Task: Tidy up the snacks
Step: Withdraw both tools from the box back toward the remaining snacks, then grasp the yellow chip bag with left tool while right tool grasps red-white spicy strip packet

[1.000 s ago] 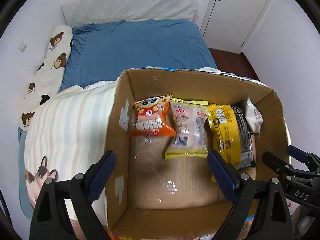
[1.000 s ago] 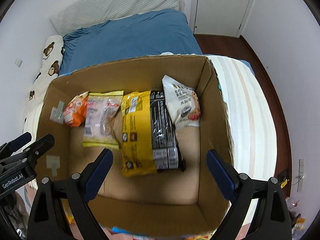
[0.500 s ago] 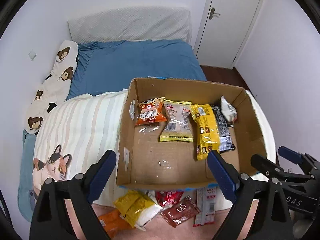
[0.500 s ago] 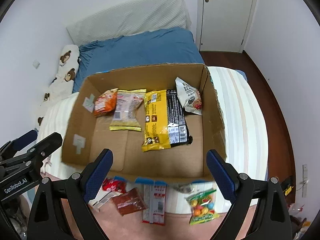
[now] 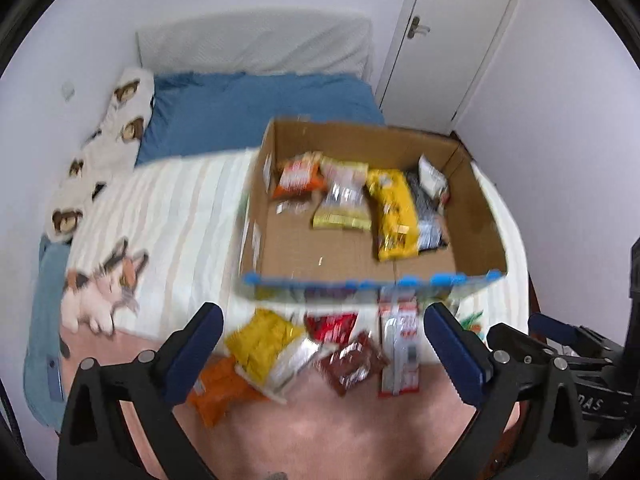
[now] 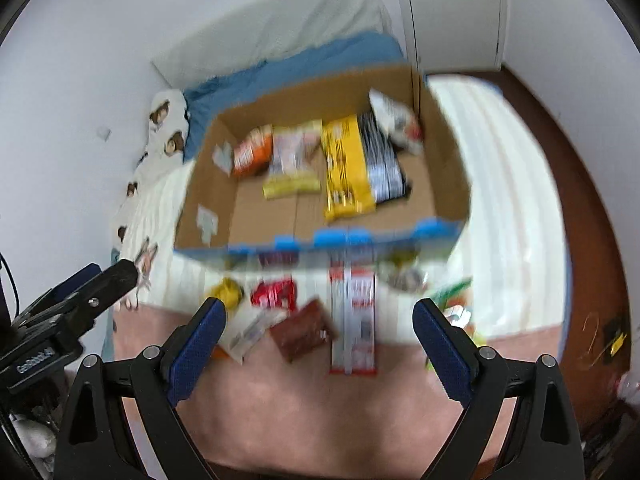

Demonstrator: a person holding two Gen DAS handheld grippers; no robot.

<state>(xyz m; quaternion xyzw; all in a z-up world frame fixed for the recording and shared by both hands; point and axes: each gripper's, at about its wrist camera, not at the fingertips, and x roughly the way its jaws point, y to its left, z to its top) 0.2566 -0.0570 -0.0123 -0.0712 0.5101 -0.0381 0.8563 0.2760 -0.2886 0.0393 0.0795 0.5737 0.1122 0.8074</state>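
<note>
A cardboard box sits on the bed with an orange bag, a clear packet, a yellow-black packet and a white bag along its far side. Loose snacks lie in front of it on a pink cover: a yellow bag, an orange bag, a dark red packet and a long red-white packet. My left gripper hovers above them, its jaws opening with nothing between them. My right gripper hangs beside it, open and empty.
The box rests on a striped blanket with a cat print. Behind lie a blue sheet and a bear-print pillow. A white door and wooden floor are to the right. A green candy bag lies by the box's right corner.
Both grippers have drawn back and up from over the box. The box now looks smaller and the loose snacks in front of it have come into view. The left jaws stand slightly wider.
</note>
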